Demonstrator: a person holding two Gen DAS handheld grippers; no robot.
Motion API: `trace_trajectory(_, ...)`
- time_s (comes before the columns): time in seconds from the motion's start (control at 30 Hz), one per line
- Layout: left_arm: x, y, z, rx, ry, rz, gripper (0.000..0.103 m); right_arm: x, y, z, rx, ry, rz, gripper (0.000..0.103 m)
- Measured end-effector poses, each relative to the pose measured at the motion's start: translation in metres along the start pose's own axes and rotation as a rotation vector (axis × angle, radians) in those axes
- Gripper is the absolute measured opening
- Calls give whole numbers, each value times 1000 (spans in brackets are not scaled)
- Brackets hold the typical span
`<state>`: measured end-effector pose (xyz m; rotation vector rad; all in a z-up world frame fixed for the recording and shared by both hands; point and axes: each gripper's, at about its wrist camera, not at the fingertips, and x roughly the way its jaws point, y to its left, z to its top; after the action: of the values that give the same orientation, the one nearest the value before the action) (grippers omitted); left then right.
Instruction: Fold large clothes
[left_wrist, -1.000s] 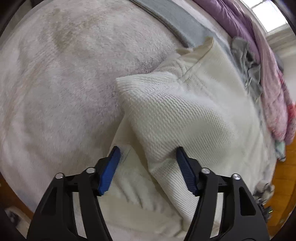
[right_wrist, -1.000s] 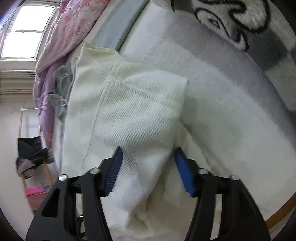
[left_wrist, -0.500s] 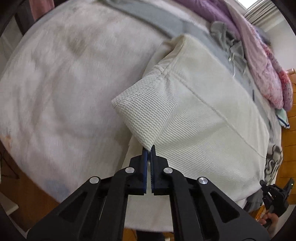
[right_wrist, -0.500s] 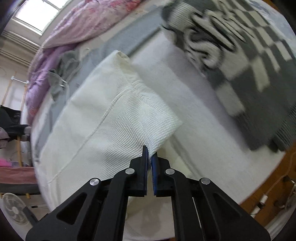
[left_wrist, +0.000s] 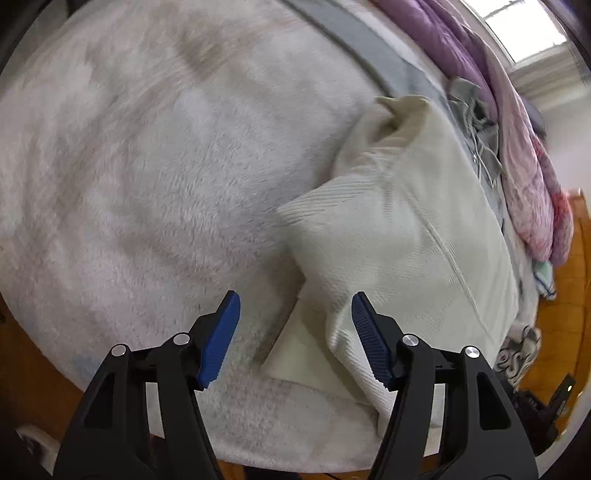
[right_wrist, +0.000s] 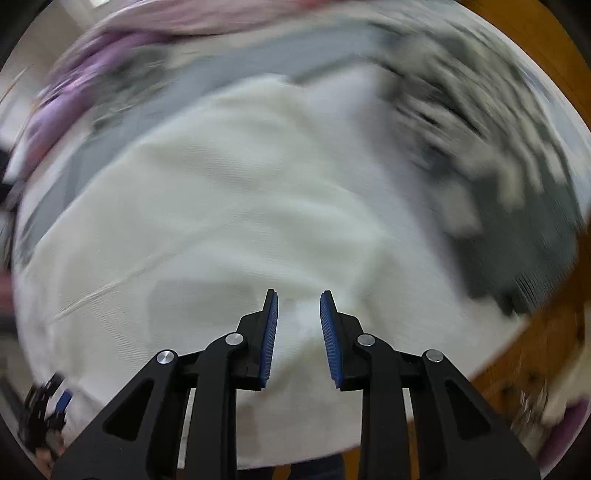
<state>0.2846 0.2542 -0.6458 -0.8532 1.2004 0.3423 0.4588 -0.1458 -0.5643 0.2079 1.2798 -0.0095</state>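
Both claws gape over cream garment; no writing legible

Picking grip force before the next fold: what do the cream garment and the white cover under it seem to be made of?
Cream garment: looks like a thick ribbed or waffle knit, matte; fine parallel ridges and a raised seam show. White cover: looks like plush fleece, with short fuzzy pile and no weave visible. Fibre content cannot be told.

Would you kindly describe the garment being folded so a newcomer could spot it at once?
On the bed's fluffy white blanket, look ahead of the open left gripper. The cream ribbed-knit garment lies there, partly folded; it is paler and neater than the crumpled purple and pink bedding behind.
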Motion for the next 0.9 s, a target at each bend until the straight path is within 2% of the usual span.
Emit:
trace_trajectory(0.03, 1, 1, 0, -1, 10, -3, 64, 1, 16, 7, -32, -25, 37, 19)
trace_trajectory(0.1, 12, -3, 2, 19, 32, -8, 64, 12, 55, 28, -92, -48, 99, 6)
trace_trajectory(0.2, 26, -13, 2, 38, 47, -36, 64, 41, 118, 60, -179, -67, 181, 2)
trace_trajectory(0.3, 38, -19, 3, 42, 71, -53, 63, 74, 158, 77, -221, -48, 201, 2)
trace_trajectory(0.37, 41, -18, 3, 36, 76, -66, 63, 102, 174, 86, -249, -10, 133, 2)
trace_trajectory(0.47, 44, -14, 2, 24, 86, -80, 62, 145, 177, 98, -220, 71, 90, 0)
trace_trajectory(0.63, 45, -7, 2, 8, 104, -98, 62, 137, 172, 91, -208, 89, 76, 0)
trace_trajectory(0.7, 45, -8, 4, -3, 111, -103, 61, 130, 160, 76, -166, 128, 94, 0)
trace_trajectory(0.8, 43, -4, 3, 4, 122, -104, 61, 118, 137, 29, -109, 196, 119, 0)
trace_trajectory(0.9, 45, -6, 0, 28, 134, -103, 60, 108, 121, -11, -83, 203, 116, 0)
